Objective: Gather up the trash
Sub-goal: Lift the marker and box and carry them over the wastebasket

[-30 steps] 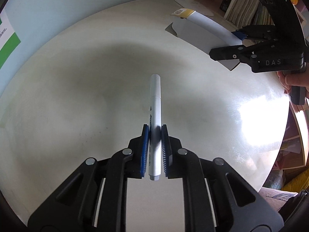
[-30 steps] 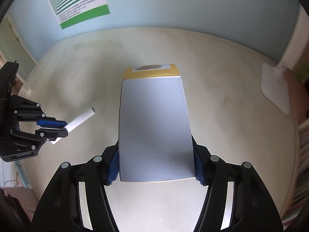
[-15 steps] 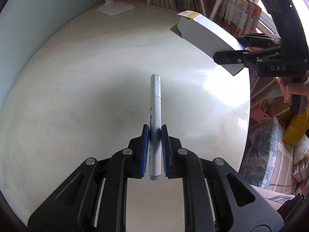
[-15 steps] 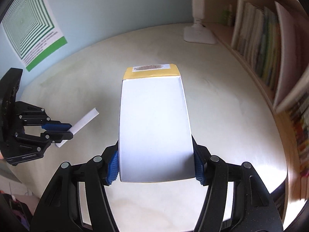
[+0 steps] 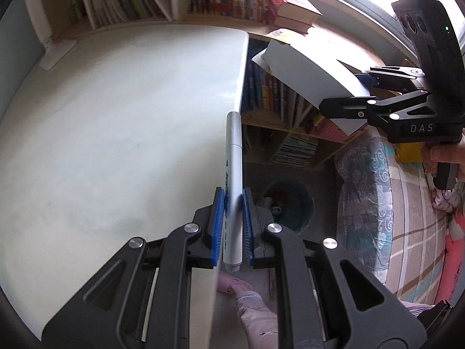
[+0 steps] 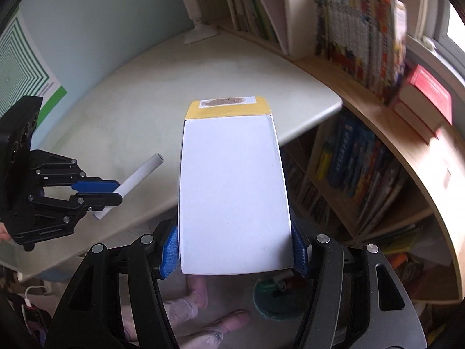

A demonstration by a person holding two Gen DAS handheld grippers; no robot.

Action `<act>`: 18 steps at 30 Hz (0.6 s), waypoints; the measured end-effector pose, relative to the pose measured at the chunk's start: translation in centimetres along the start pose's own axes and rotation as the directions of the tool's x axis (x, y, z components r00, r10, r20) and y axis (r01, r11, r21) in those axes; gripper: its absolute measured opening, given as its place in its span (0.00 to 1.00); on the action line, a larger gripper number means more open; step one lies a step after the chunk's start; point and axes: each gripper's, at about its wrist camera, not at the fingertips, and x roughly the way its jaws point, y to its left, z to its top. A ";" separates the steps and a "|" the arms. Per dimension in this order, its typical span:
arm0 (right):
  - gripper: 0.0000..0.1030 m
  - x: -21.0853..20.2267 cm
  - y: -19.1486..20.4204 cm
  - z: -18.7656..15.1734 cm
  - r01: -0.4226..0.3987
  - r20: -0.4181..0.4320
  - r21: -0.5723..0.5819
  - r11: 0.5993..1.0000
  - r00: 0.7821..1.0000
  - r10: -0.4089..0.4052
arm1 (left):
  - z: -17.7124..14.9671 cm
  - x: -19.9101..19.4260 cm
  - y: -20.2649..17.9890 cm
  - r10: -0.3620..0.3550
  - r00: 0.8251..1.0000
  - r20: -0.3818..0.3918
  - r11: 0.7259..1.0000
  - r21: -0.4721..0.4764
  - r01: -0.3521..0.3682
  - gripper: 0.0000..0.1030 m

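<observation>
Both grippers swung past table [image 5: 116, 110] toward bin [image 5: 290, 203].

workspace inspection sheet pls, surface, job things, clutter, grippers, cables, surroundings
surface: pale round-cornered desk top, bare apart from a white lamp base at its far edge.
job's things: white marker pen; white cardboard box with a yellow flap; both held in the air; dark green waste bin on the floor below, already with items inside.
clutter: nothing seen.
grippers: left gripper, jaws shut on the pen; right gripper, jaws clamped on the box sides.
cables: white cable low by the desk.
surroundings: wooden bookshelves, patterned bedding, green-striped poster.
</observation>
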 end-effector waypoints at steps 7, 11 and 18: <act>0.60 -2.1 -6.4 -8.5 0.024 -0.049 0.133 0.991 0.999 -0.018 | -0.1 4.2 -8.6 -0.076 0.993 -0.087 0.994 0.076 0.082 0.11; 0.60 -2.0 -8.5 -12.4 0.033 -0.078 0.213 0.977 0.997 -0.016 | -0.7 7.1 -12.2 -0.106 0.984 -0.145 0.987 0.105 0.122 0.11; 0.60 -0.5 -11.3 -18.7 0.041 -0.130 0.337 0.941 0.992 0.003 | -1.5 12.4 -16.6 -0.129 0.960 -0.250 0.973 0.153 0.171 0.11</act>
